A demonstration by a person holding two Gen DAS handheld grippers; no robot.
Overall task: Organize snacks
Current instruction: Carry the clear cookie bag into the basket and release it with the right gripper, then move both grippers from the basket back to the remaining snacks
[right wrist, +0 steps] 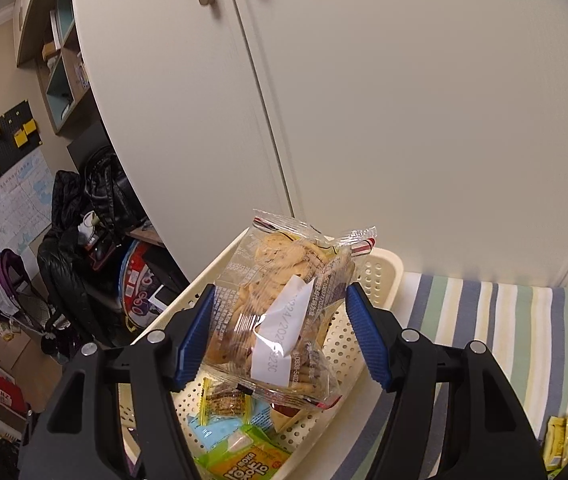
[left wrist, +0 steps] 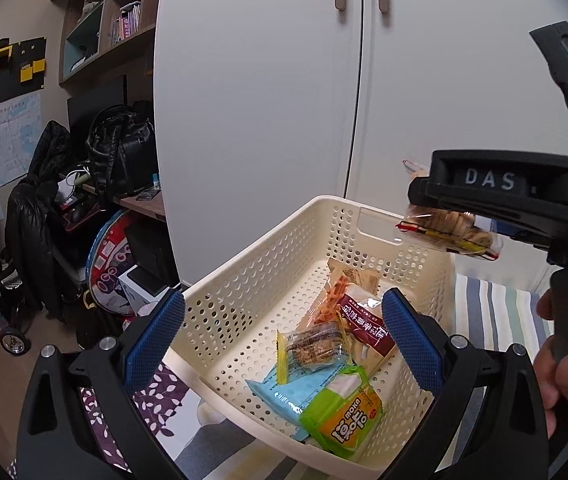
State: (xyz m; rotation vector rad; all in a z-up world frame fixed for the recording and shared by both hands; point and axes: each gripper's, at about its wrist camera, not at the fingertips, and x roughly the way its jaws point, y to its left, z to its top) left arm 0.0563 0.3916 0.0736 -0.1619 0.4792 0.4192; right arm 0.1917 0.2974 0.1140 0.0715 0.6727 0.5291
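The right gripper (right wrist: 279, 328) holds a clear bag of cookies (right wrist: 279, 304) above the cream perforated basket (left wrist: 267, 264). Whether its jaws truly pinch the bag is hard to say: the left pad touches the film, while the right pad seems to stand just off it, so the hold looks light. The left gripper (left wrist: 284, 340) hangs over the near side of the basket with its jaws wide and nothing between them.

The main risk, as I judge it, is the slippery film sliding out early. The bag sits over the basket's far corner in the left wrist view, so a slip there could catch the rim and tip it out onto the striped bedding (right wrist: 484, 320). A firmer squeeze could crack the cookies instead.

Inside the basket, the near right part is crowded: an orange-and-green packet (left wrist: 348, 420), a light blue packet (left wrist: 284, 392), a small grain bar (left wrist: 316, 346) and a dark red packet (left wrist: 368, 320). The left and far part of the floor is bare, the best open room for a drop. The white wardrobe doors (left wrist: 263, 100) stand close behind the basket, limiting forward reach. A yellow packet (right wrist: 562, 440) lies outside on the bedding, well apart.
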